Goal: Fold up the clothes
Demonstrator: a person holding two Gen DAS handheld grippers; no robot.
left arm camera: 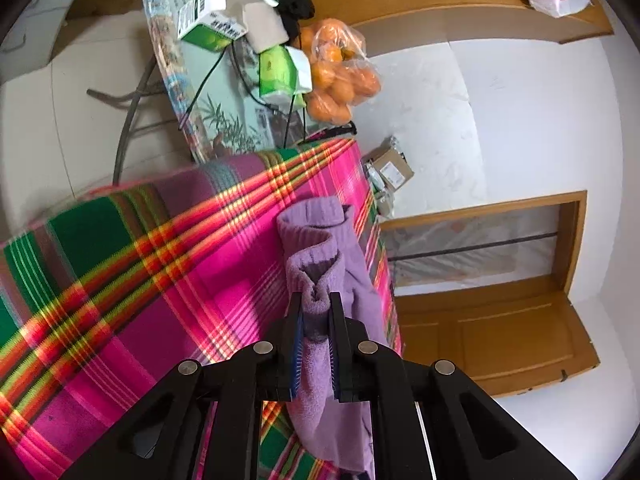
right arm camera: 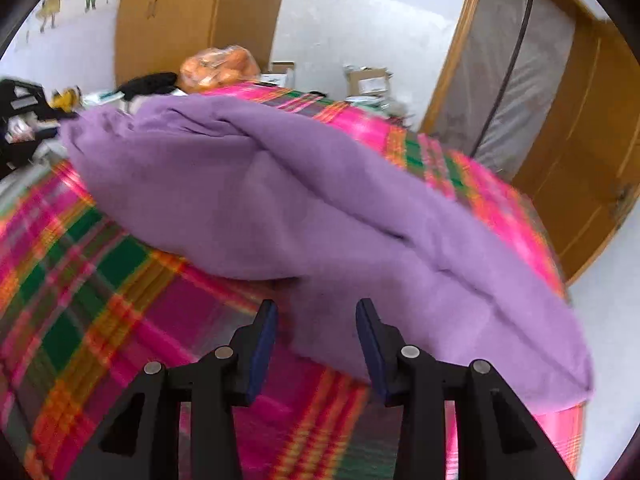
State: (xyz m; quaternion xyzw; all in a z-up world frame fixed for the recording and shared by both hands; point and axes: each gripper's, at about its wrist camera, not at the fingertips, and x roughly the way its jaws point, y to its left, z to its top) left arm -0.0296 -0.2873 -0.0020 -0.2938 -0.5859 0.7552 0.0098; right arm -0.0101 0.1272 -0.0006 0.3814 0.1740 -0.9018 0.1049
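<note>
Left gripper (left arm camera: 316,308) is clamped tight on a bunched edge of the soft purple fleece garment (left arm camera: 320,240), fabric squeezed between its two black fingers and hanging down past them. The garment's ribbed cuff or collar curls just beyond the fingertips. Over on the other side, the right gripper (right arm camera: 316,312) has its fingers spread wide, nothing between them, with its fingertips at the garment's near edge; whether they touch it, I cannot tell. The purple garment (right arm camera: 300,200) sprawls in loose folds across the bright pink, green and orange plaid cloth (right arm camera: 100,280) that covers the work surface. Further back, a clear plastic bag of oranges (left arm camera: 340,76) sits beside green and white cartons (left arm camera: 208,16), and a wooden door (right arm camera: 580,152) stands open.
</note>
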